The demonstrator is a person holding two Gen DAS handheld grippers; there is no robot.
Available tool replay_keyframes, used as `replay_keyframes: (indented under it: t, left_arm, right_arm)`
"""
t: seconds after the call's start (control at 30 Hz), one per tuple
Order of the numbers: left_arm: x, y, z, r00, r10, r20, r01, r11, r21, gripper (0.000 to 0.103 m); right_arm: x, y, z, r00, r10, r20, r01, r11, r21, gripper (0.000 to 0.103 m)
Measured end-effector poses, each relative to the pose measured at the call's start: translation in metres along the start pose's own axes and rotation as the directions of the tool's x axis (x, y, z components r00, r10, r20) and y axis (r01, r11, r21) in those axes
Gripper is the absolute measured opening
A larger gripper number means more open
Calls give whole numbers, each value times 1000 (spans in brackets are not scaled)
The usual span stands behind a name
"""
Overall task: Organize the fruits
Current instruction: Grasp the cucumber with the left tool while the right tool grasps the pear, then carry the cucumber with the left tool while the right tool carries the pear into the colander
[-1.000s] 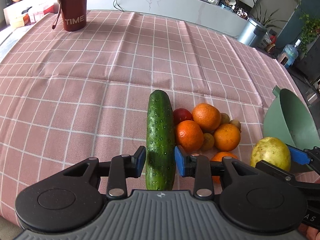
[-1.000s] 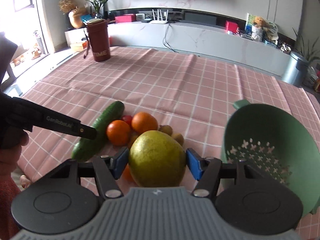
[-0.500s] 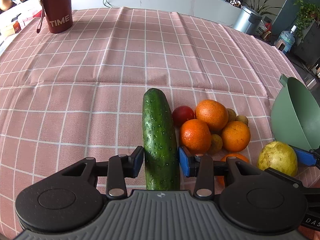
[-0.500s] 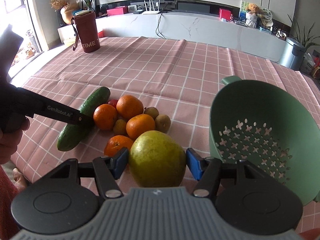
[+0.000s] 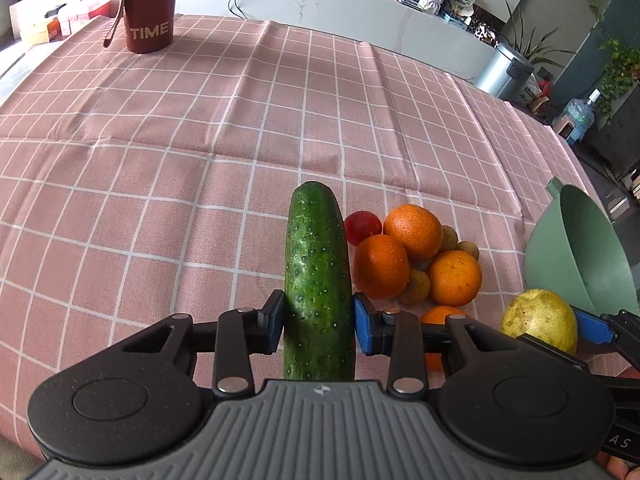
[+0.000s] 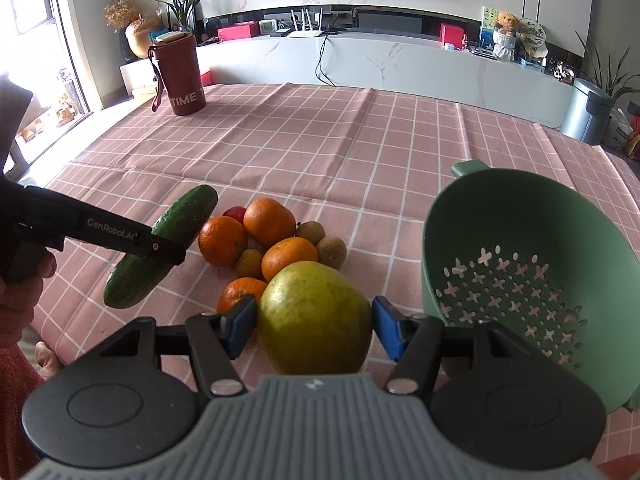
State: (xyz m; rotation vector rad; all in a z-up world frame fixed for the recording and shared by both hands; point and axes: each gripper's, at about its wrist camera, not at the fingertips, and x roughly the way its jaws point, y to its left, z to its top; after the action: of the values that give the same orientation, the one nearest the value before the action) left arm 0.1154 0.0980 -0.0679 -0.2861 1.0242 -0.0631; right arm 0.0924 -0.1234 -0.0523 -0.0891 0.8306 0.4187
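- Left gripper (image 5: 319,322) has the cucumber (image 5: 318,280) between its blue pads, and its jaws are closing on the near half; the pads look to be touching both sides.
- Right gripper (image 6: 314,326) is clamped on a yellow-green pear (image 6: 314,318), held just left of the green colander (image 6: 532,276).
- Just beyond both lies the pile on the table (image 5: 160,160): several oranges (image 6: 269,221), a red tomato (image 5: 363,227) and small brown fruits (image 6: 331,252), beside the cucumber's right flank.
- Far left stands a maroon tumbler (image 5: 148,4), well clear.
- Judged step: both fruits gripped, neither sorted yet. Next, the pear likely swings right over the colander rim before release; the cucumber needs a firm hold first.
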Motion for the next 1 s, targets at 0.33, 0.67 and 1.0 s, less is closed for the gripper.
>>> replay_keyframes:
  t: [0.33, 0.67, 1.0]
  left_arm:
    - [-67, -55, -4, 988, -113, 106, 110, 993, 31, 40]
    - [-75, -162, 9, 965, -255, 62, 240, 953, 184, 40]
    - [-16, -230, 30, 969, -218, -113, 240, 940, 244, 40]
  right_arm:
    - [-46, -17, 5, 995, 64, 81, -70, 995, 74, 60]
    - [-99, -75, 11, 994, 25, 110, -37, 994, 101, 60]
    - [-88, -139, 18, 1000, -6, 1, 6, 999, 40, 60]
